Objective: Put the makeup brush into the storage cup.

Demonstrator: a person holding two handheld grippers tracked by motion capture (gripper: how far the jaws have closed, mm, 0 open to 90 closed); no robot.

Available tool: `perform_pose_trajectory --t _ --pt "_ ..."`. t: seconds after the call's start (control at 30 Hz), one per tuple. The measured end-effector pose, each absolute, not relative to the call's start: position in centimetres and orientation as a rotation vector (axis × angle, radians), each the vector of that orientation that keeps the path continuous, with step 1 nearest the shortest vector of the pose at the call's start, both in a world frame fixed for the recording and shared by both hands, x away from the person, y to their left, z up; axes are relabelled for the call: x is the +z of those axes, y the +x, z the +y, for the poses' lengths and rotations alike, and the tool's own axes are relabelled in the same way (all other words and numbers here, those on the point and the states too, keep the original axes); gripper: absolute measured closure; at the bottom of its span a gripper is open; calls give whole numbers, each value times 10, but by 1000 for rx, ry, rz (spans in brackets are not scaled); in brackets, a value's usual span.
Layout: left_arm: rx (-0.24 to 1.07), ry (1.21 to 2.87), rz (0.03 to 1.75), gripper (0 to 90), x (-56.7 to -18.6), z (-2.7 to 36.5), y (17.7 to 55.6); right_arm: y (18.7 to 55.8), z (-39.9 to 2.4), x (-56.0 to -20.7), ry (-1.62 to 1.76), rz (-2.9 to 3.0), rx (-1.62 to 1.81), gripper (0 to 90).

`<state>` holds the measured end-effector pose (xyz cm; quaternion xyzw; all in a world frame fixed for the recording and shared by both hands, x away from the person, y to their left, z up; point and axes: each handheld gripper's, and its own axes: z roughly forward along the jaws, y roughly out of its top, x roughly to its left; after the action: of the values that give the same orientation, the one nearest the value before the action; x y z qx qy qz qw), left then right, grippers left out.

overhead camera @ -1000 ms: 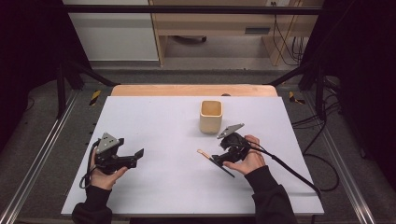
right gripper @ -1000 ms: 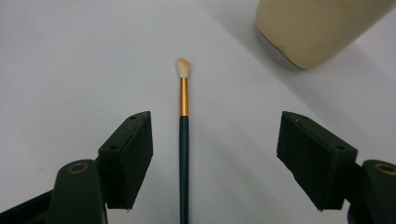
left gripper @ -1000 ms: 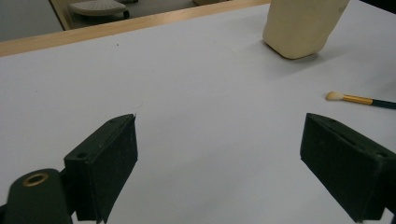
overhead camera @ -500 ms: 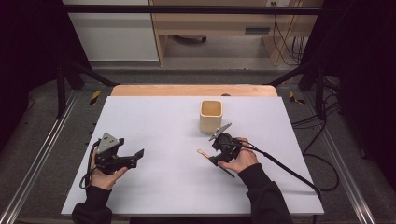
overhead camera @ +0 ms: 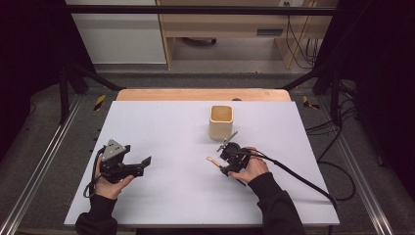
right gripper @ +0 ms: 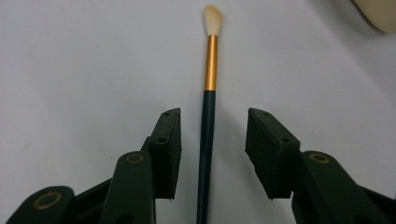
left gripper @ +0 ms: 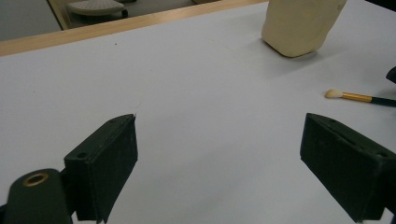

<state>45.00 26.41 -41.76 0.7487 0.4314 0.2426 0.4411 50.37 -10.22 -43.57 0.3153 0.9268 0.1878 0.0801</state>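
Note:
A small brush (right gripper: 208,93) with a dark handle, gold ferrule and pale tip lies flat on the white table. My right gripper (right gripper: 212,149) is open, its jaws on either side of the handle with gaps on both sides; from above the right gripper (overhead camera: 226,159) sits low over the brush (overhead camera: 212,160). A cream square cup (overhead camera: 221,121) stands upright just beyond it. My left gripper (overhead camera: 139,165) rests at the table's left, open and holding nothing; its own view shows the brush (left gripper: 355,97) and the cup (left gripper: 301,23) far off to the right.
The white table top (overhead camera: 176,127) has a wooden strip (overhead camera: 203,94) along its far edge. A black cable (overhead camera: 298,174) trails from the right gripper to the right. Metal frame rails (overhead camera: 34,176) run along both sides.
The right gripper has moved left and lower, closing in on the brush until its jaws straddle the handle. The left gripper has stayed put.

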Motion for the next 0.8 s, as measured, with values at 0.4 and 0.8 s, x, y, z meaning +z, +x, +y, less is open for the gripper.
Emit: perform_pose_trajectory --t 0.4,0.8 --pt "602 1862 1071 106 -418 264 450 507 -100 -444 944 2824 486 711" --pt "602 1866 1071 106 -419 263 450 506 -98 -448 944 2850 447 797"
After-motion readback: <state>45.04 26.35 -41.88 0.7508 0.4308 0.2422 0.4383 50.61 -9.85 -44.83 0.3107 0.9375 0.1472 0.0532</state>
